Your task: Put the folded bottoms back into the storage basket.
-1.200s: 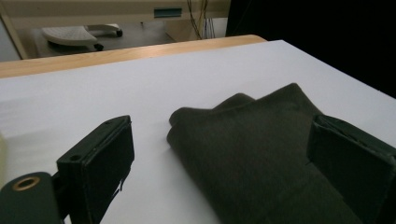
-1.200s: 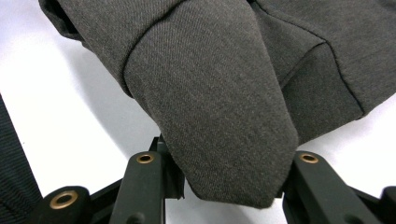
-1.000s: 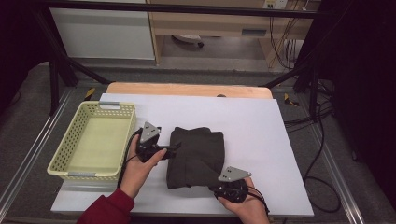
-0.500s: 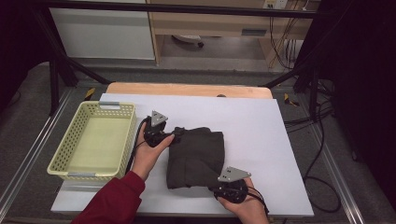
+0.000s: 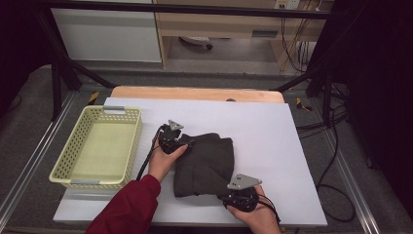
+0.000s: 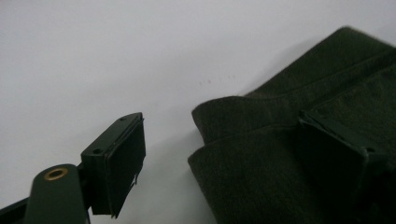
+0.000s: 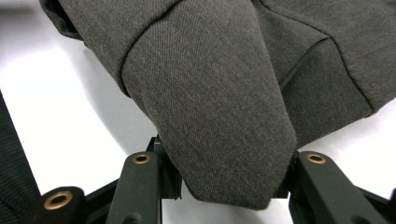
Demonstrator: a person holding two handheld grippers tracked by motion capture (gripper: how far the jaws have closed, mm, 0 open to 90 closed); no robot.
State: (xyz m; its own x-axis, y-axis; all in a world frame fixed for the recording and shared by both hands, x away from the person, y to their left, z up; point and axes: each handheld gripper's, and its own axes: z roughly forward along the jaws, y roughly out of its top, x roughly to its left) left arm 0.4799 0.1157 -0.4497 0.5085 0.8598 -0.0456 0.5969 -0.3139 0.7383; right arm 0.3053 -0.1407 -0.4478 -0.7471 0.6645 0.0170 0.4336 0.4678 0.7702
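The white table (image 5: 272, 141) takes up most of the high view, w/ a strip of bare wood at its far edge and grey floor, dark frame legs and loose cables in the room beyond. A yellow basket (image 5: 131, 141) sits at the left, probably where the cloth goes once it's folded.

The dark folded cloth (image 5: 207, 163) lies mid-table, a bit toward the near side, just right of the basket but not touching it.

2 grippers work it. The right gripper (image 5: 233, 197) is at the cloth's near right corner; in the right gripper view a thick fold of cloth (image 7: 210, 116) sits pinched between its jaws, so it's clamped on the cloth, prob. to pin that corner while the other hand works.

The left gripper (image 5: 187, 145) is at the far left corner. Its jaws have just been closing but stand apart: in the left gripper view 1 jaw is over bare table, the other over the cloth (image 6: 280, 154), the corner edge between them, not yet squeezed. Looks like it's lining up a grab on that corner.
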